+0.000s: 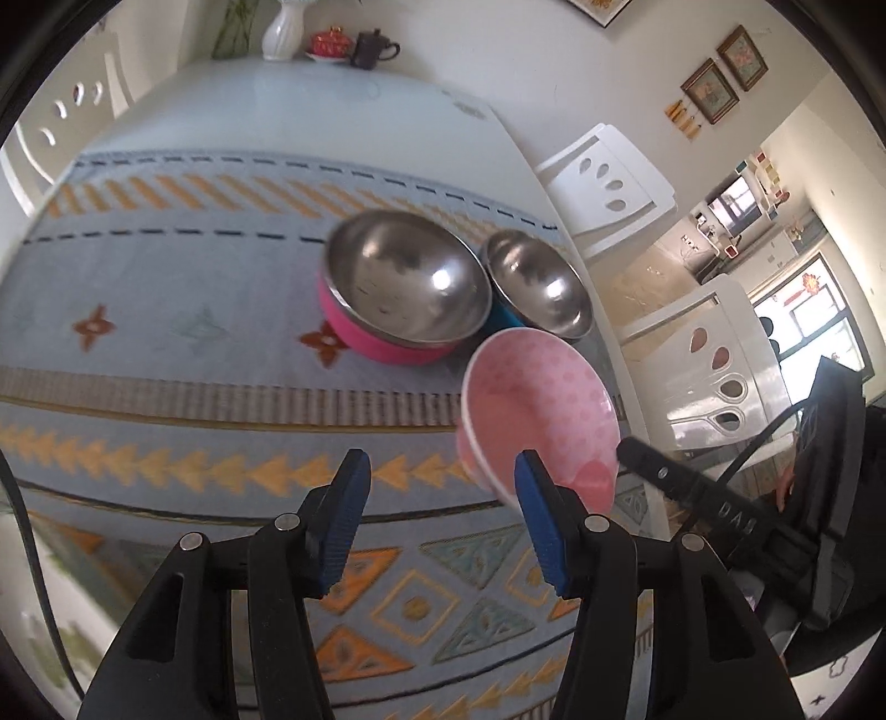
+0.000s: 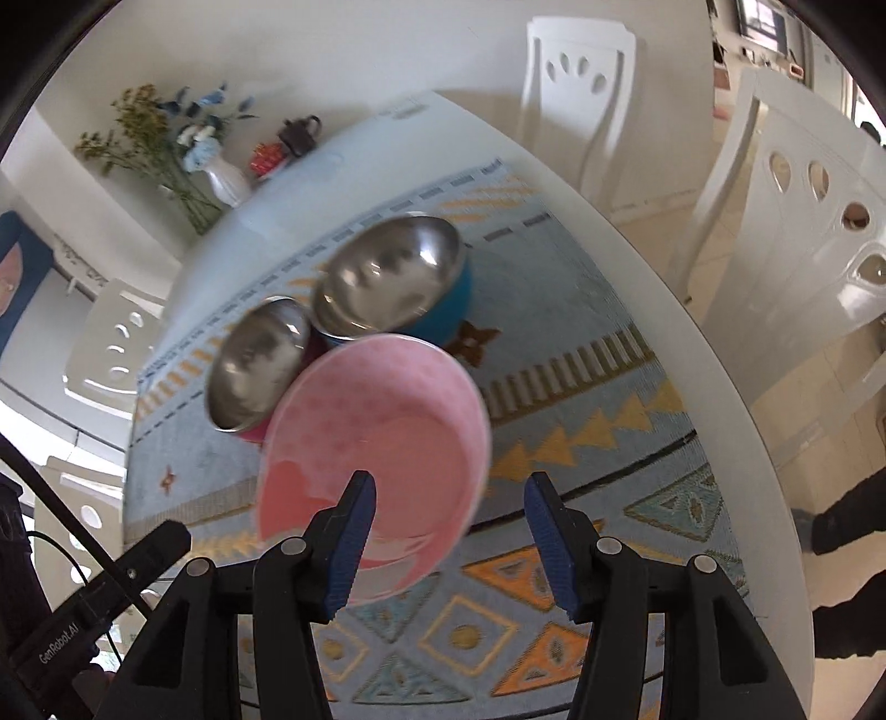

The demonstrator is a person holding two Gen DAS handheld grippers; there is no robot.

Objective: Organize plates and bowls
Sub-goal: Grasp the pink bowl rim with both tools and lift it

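On the white oval tabletop [image 1: 332, 111] [image 2: 637, 249] lies a long blue-grey woven cloth [image 1: 166, 277] [image 2: 554, 310] with orange triangles and diamond figures, and it covers most of the near part. White chairs with drop-shaped holes [image 1: 609, 183] [image 2: 581, 72] stand around the tabletop.

On the cloth, 2 bowls stand upright, just beside each other and near the right edge: a steel bowl with a pink outer shell [image 1: 404, 282] [image 2: 257, 365] and a steel bowl with a blue outer shell [image 1: 537, 282] [image 2: 387, 277]. In front of them is a pink ceramic bowl with pale dots [image 1: 542, 410] [image 2: 382, 432]. It is strongly tilted, with its opening turned toward the right wrist camera, and it looks blurred.

The right tongs [image 2: 449, 479] are wide apart. The left blue pad overlaps the lower rim of the pink ceramic bowl, but I cannot tell whether it touches the rim. The left tongs [image 1: 441, 457] are also wide apart, with only cloth between them.

At the far end stand a white ribbed vase [image 1: 285, 30] [image 2: 227, 180], a dark teapot [image 1: 371, 47] and a small red lidded dish [image 1: 329, 41].
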